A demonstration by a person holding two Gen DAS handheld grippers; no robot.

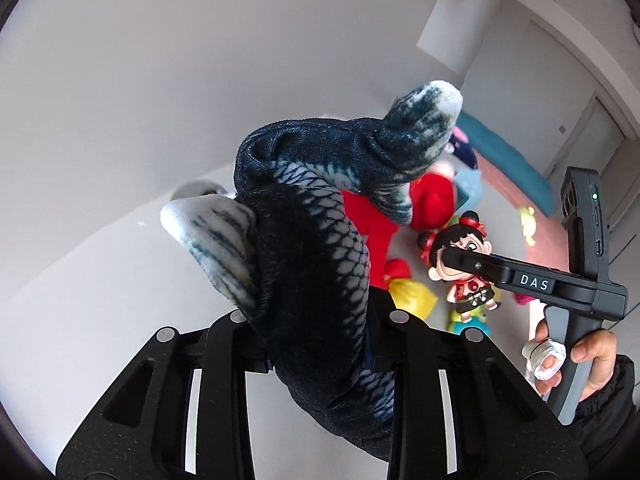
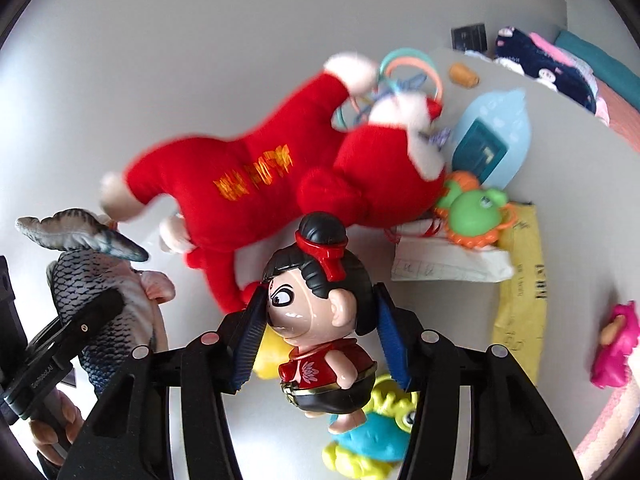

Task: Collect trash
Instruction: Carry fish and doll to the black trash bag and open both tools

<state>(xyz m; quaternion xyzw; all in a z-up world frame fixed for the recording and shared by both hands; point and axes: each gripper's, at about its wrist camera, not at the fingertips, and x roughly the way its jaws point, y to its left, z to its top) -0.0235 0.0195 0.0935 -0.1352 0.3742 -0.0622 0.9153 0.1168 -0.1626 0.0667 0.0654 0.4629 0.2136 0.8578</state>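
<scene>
My left gripper is shut on a dark plush fish with grey scales and pale fins, held up in the air; the fish also shows in the right wrist view. My right gripper is closed on the head of a plastic doll with black hair, red headband and red top. The doll also shows in the left wrist view, with the right gripper at its head. A yellow paper envelope and a white paper slip lie on the white surface.
A red plush toy lies behind the doll. Around it are a ring rattle, a light blue toy tablet, a green and orange teether, a blue-yellow turtle toy, a pink toy and folded clothes.
</scene>
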